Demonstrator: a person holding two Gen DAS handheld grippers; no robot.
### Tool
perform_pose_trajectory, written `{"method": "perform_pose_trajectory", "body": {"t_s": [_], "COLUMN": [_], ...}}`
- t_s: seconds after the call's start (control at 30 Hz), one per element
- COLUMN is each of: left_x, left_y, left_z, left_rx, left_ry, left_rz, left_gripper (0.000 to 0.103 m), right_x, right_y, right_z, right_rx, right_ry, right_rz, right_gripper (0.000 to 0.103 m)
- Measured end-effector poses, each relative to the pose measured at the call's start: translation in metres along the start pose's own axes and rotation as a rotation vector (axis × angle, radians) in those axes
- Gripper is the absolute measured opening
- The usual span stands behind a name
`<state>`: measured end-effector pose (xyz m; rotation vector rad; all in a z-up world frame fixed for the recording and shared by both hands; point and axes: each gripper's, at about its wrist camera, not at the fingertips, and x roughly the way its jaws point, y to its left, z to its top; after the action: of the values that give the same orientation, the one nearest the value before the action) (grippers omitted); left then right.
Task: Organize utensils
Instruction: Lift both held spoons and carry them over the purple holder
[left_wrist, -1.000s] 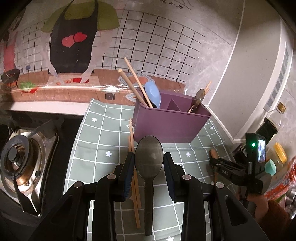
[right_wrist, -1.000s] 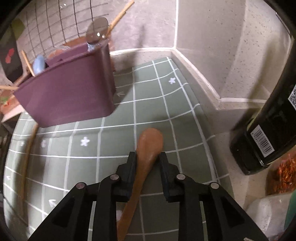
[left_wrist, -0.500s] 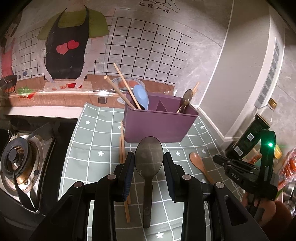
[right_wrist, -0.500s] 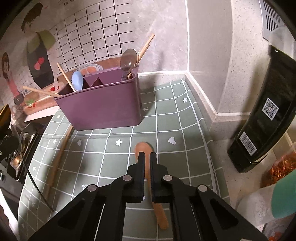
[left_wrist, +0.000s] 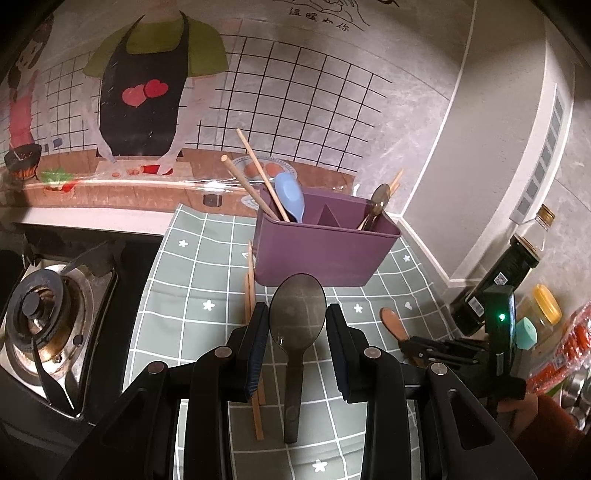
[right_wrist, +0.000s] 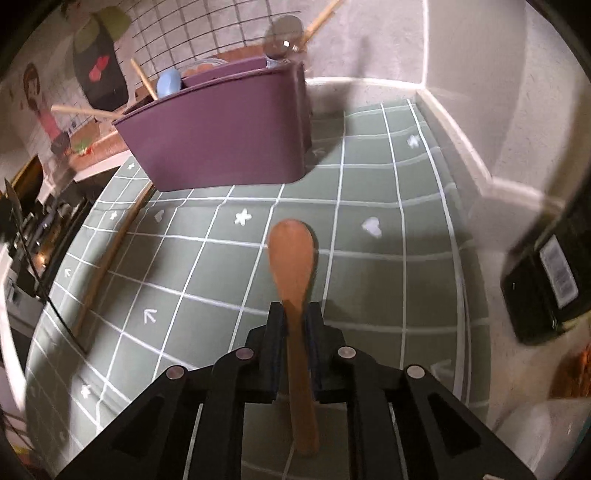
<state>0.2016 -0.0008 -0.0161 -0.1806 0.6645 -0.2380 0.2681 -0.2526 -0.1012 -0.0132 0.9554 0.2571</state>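
On a kitchen counter beside a gas burner (left_wrist: 35, 325), a green grid-patterned mat (right_wrist: 373, 280) carries a purple utensil caddy (left_wrist: 321, 251) that stands upright near the tiled back wall. Chopsticks (left_wrist: 258, 177) and a blue spoon (left_wrist: 291, 201) lean in the caddy's left compartment, and a dark spoon head (left_wrist: 379, 199) rises from its right one. A dark bottle (left_wrist: 495, 284) stands off the mat by the corner wall. More chopsticks (left_wrist: 253, 332) lie on the mat, running from the caddy's base toward the left gripper (left_wrist: 297, 343), whose fingers stand spread on either side of a grey spoon (left_wrist: 295, 332), with a gap visible at each side of its bowl. The right gripper (right_wrist: 297, 325) is clamped on the neck of a brown wooden spoon (right_wrist: 293, 254), its bowl pointing at the caddy.
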Motion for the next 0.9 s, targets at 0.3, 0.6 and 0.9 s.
{"method": "perform_pose_trajectory", "body": {"t_s": [0.3,0.6,0.9], "left_x": [0.000,-0.005,-0.022], "left_y": [0.002,0.002,-0.020], "left_z": [-0.001,-0.001,0.018], "left_rx": [0.006,0.010,0.061], "left_ry": [0.008,0.001,-0.070], "left_rz": [0.027,0.039,0.013], "left_gripper": [0.033,0.033,0.032], "right_x": [0.020,-0.013,-0.091], "right_y": [0.019,0.030,0.041], "right_z": [0.026,0.036,0.049], "right_rx": [-0.121,-0.107,-0.037], "right_ry": [-0.020,-0.108,-0.304], "right_rz": [-0.083,-0.062,-0.034], "right_gripper": [0.038,0.027,0.027]}}
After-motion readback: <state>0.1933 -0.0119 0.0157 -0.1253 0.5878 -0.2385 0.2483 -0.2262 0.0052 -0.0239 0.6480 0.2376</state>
